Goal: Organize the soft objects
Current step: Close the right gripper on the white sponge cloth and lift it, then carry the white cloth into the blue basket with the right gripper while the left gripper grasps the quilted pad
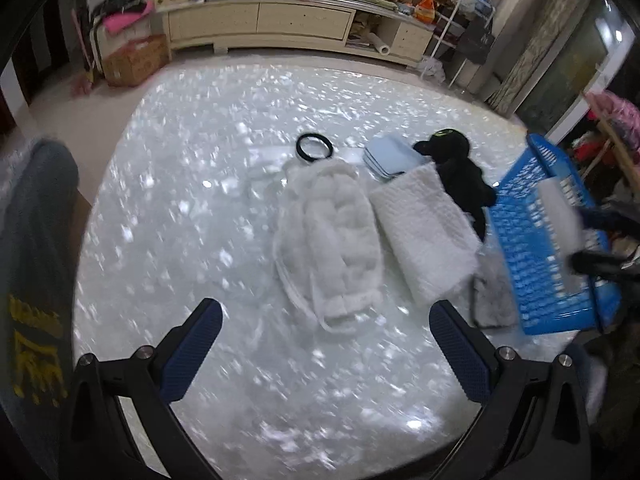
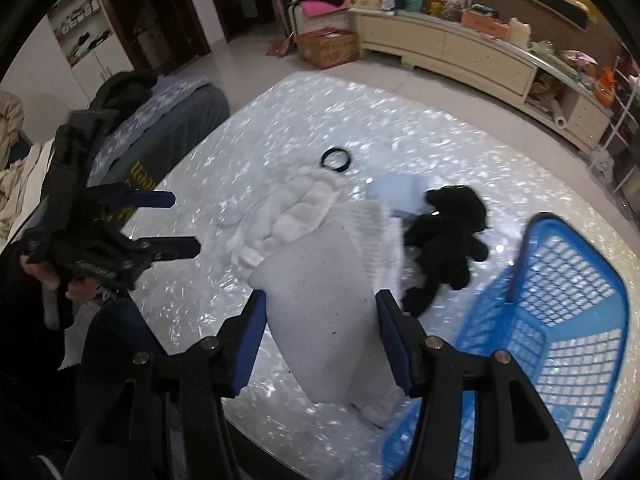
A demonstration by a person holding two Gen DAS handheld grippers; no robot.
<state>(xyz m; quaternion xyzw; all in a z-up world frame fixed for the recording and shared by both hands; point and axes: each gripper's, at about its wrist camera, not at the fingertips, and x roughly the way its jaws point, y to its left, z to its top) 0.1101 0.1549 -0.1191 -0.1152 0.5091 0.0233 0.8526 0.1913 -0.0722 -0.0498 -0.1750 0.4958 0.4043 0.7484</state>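
Observation:
My right gripper (image 2: 322, 300) is shut on a white soft pad (image 2: 316, 272), held above the table beside the blue basket (image 2: 560, 300). In the left wrist view this pad (image 1: 558, 216) hangs over the basket (image 1: 532, 248) in the right gripper (image 1: 588, 240). My left gripper (image 1: 326, 312) stands open with nothing in it, above the near table. Beyond it lie a white fluffy item (image 1: 336, 240), a white towel (image 1: 428, 232), a black plush toy (image 1: 460, 176), folded light blue cloths (image 1: 390, 156) and a grey fuzzy piece (image 1: 494, 300).
A black ring (image 1: 314, 147) lies on the shiny white table (image 1: 180, 220). A person's grey sleeve (image 1: 36, 240) is at the left edge. A cream cabinet (image 1: 260, 20) and a cardboard box (image 1: 136, 60) stand on the floor beyond the table.

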